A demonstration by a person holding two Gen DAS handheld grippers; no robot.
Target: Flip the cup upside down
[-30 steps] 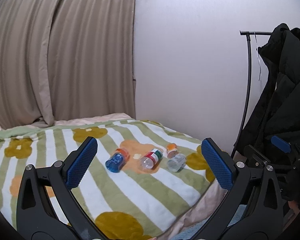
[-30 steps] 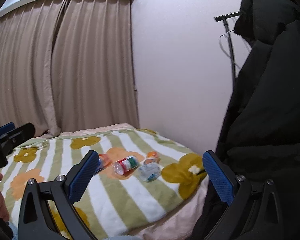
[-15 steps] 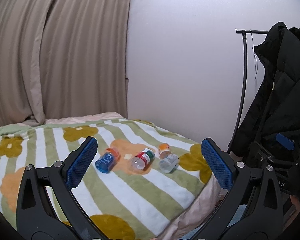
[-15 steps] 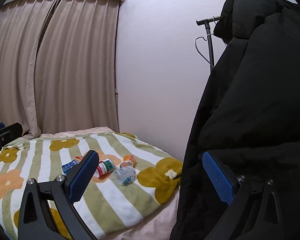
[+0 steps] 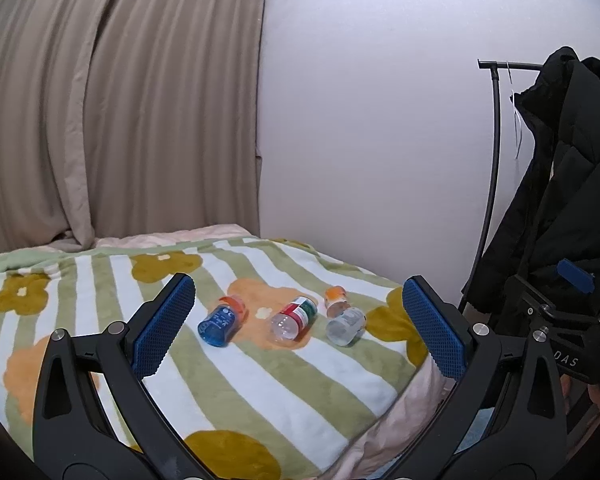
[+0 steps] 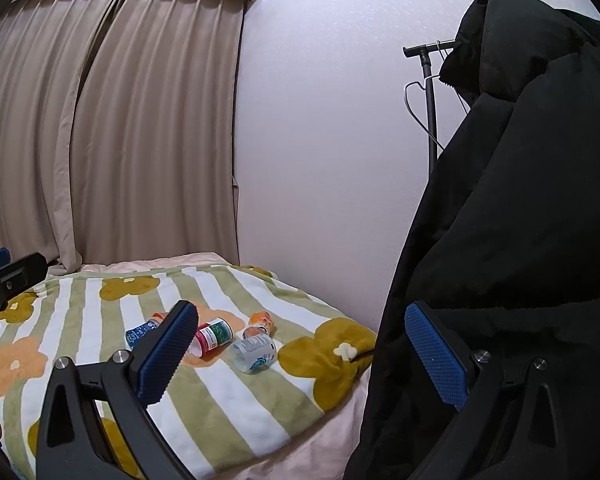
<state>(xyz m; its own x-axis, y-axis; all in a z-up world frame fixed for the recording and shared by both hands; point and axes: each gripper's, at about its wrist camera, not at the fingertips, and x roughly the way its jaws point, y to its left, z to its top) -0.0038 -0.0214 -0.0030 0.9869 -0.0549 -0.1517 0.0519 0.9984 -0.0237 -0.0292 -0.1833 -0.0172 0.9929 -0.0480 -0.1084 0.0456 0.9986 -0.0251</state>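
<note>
Three cups on their sides on the striped blanket, contents indiscernible: blue cup at 9 o'clock, red-labelled cup centre, clear cup at 3. Left gripper and right gripper jaws spread, empty.

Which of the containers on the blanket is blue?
The leftmost one, the blue bottle, lying on its side; the middle bottle has a red-green label, the right bottle is clear.

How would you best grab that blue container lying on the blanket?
Probably across the middle of the blue container, from above. It lies on its side on the blanket, orange end pointing away, so its round flanks are exposed. The open left gripper hangs nearest.
</note>
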